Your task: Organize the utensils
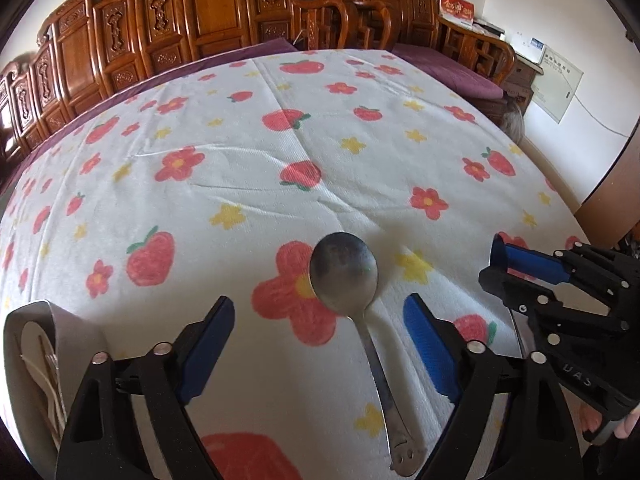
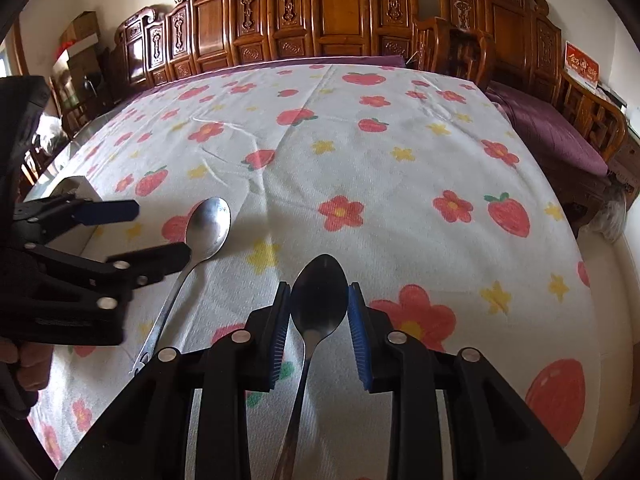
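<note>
The jaws of the right gripper (image 2: 319, 322) are seen on either side of the bowl of a dark spoon (image 2: 318, 304); the blue pads (image 2: 280, 332) lie just beside the bowl's edges, but whether they are pressed on it or only flank it cannot be told from the right wrist view. The handle of that spoon is run back between the fingers toward the camera. The jaws of the left gripper (image 1: 320, 344) are held wide apart, and nothing is clasped between them. A worn metal spoon (image 1: 344, 268) is laid flat on the cloth in that gap, its bowl forward of the fingertips and its handle pointed back toward the camera; neither pad is touched by it. In the right wrist view the same spoon (image 2: 208, 228) is found left of the dark one, near it but apart. Both are carried by a counter covered with a white tablecloth (image 1: 240, 152) printed with red flowers, strawberries and yellow stars. A white container (image 1: 36, 344) holding thin sticks is stood at the left edge. Carved wooden furniture (image 2: 320, 20) is lined up behind the counter
</note>
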### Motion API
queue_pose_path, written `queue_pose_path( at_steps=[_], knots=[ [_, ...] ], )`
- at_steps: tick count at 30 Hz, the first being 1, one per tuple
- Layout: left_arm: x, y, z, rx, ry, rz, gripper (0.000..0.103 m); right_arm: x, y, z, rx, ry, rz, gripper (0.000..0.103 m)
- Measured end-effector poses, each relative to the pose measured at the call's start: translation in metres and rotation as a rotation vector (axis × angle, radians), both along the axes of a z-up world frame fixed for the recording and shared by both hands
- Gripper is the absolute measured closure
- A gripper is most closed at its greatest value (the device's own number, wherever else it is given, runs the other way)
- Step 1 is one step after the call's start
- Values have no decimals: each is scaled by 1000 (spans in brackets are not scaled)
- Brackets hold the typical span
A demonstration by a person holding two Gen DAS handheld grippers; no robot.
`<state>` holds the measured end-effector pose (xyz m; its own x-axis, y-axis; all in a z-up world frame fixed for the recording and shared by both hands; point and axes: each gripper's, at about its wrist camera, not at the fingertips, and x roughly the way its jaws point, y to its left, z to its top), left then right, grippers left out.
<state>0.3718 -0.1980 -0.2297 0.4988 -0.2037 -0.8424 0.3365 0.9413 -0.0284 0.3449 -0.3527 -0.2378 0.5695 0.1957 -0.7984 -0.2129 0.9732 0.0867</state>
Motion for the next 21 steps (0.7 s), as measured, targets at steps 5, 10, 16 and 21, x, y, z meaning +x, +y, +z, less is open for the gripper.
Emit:
queue_pose_path(
  at_steps=[5, 10, 16, 21],
  knots=[
    [-16, -7, -12, 9, 33, -34, 36, 1, -4, 1, 34, 4, -7, 72],
    [-33, -14, -16, 48, 16, -68, 55, 0, -2, 2, 40, 2, 1, 72],
    [-35, -15, -13, 54, 37, -79, 96, -2, 2, 5, 40, -5, 14, 72],
    [-39, -4, -9, 63, 30, -61, 97, -6, 8, 16, 68, -41, 20, 72]
  ],
)
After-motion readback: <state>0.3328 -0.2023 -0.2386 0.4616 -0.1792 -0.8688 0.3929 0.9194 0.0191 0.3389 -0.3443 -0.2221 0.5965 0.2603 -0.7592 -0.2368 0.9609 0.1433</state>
